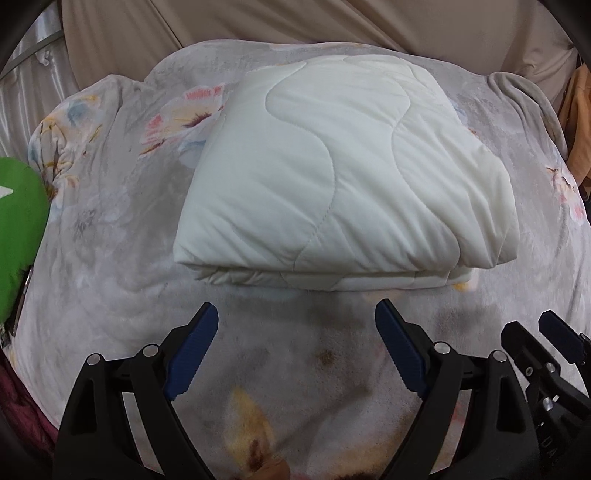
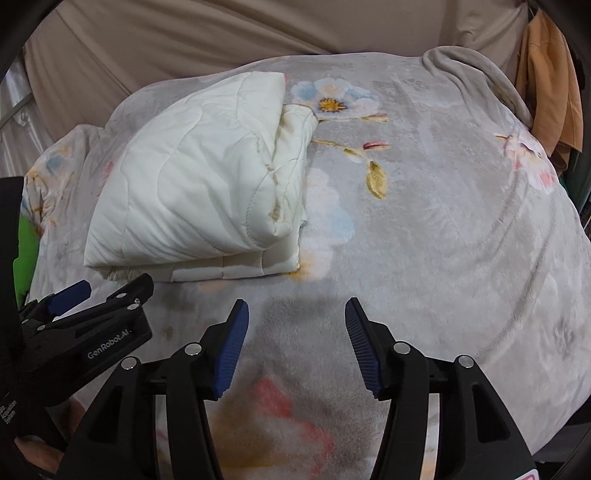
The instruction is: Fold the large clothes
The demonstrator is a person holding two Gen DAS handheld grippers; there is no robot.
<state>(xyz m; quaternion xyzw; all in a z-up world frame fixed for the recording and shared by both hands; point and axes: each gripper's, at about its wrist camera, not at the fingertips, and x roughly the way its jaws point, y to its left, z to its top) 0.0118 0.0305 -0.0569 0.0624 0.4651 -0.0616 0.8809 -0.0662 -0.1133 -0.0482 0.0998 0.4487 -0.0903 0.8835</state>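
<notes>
Just beyond the fingers (image 1: pixel 397 347) lies the folded quilt (image 1: pixel 332 177): matt off-white cloth, padded, with wavy stitched seams and soft creases. Under the fingers and all around them spreads the blanket (image 2: pixel 443 240), a fluffy grey plush with a short nap and a faded flower print. The fingers carry blue ribbed pads of matt rubbery look, set on black plastic arms with a dull sheen and small shiny metal pins. Far beyond hangs a smooth beige curtain (image 1: pixel 184 29) of cloth.
</notes>
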